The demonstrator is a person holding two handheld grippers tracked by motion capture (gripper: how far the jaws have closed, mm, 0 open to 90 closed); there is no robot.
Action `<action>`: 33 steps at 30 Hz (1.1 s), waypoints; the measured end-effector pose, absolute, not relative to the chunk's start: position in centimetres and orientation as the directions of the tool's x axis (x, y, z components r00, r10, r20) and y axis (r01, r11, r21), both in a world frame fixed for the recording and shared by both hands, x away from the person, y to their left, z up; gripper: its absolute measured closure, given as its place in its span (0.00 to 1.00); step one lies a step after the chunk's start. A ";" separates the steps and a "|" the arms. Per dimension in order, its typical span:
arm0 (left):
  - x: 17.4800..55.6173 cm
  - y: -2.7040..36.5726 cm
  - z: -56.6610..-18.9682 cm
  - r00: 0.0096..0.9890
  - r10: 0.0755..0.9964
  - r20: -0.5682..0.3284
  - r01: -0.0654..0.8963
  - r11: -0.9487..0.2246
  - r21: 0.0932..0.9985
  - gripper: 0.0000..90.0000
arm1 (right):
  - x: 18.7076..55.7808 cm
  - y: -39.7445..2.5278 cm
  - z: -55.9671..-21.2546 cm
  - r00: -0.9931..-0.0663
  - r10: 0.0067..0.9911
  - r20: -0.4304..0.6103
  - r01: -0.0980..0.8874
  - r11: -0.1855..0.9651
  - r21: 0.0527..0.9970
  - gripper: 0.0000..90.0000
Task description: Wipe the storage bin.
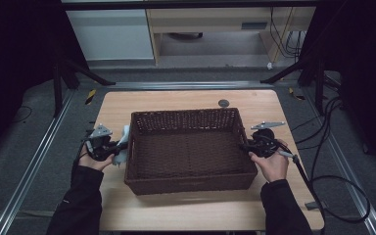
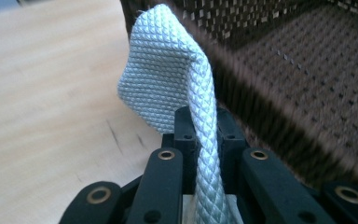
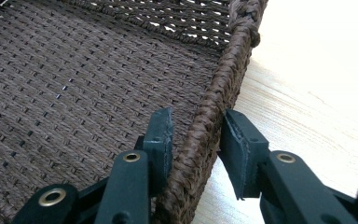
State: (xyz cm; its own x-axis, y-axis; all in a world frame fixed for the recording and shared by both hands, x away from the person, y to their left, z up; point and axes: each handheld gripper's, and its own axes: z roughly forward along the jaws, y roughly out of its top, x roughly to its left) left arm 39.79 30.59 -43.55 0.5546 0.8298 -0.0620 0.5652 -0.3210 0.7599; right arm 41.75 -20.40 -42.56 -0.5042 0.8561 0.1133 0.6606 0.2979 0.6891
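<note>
A brown wicker basket point(image 1: 186, 115) stands empty in the middle of the wooden table point(image 1: 186, 208). Just off its left wall, my left gripper point(image 1: 113, 147) is shut on a white quilted cloth point(image 1: 124, 142). In the left gripper view the cloth point(image 2: 168, 70) rises folded from between the jaws of the left gripper point(image 2: 204, 116), beside the basket's wall point(image 2: 284, 93). My right gripper point(image 1: 247, 146) is at the basket's right wall. In the right gripper view the right gripper point(image 3: 198, 123) stands open astride the braided rim point(image 3: 216, 100), one jaw inside, one outside.
A small dark round disc point(image 1: 223, 103) lies on the table behind the basket. Bare wood runs along the table's front edge and left side point(image 2: 51, 93). Black cables point(image 1: 342, 186) loop on the floor to the right of the table.
</note>
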 end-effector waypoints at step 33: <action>38.5 29.3 -46.5 0.597 0.796 -0.094 0.619 -0.383 0.685 0.91 | 41.9 -20.5 -42.4 -0.449 0.886 0.115 0.677 0.253 0.691 0.76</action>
State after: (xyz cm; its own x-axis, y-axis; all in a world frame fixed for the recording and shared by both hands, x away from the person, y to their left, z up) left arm 38.50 29.32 -46.48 0.5974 0.7964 -0.0941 0.6190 -0.3834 0.6855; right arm 41.94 -20.51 -42.44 -0.4486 0.8863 0.1146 0.6769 0.2533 0.6911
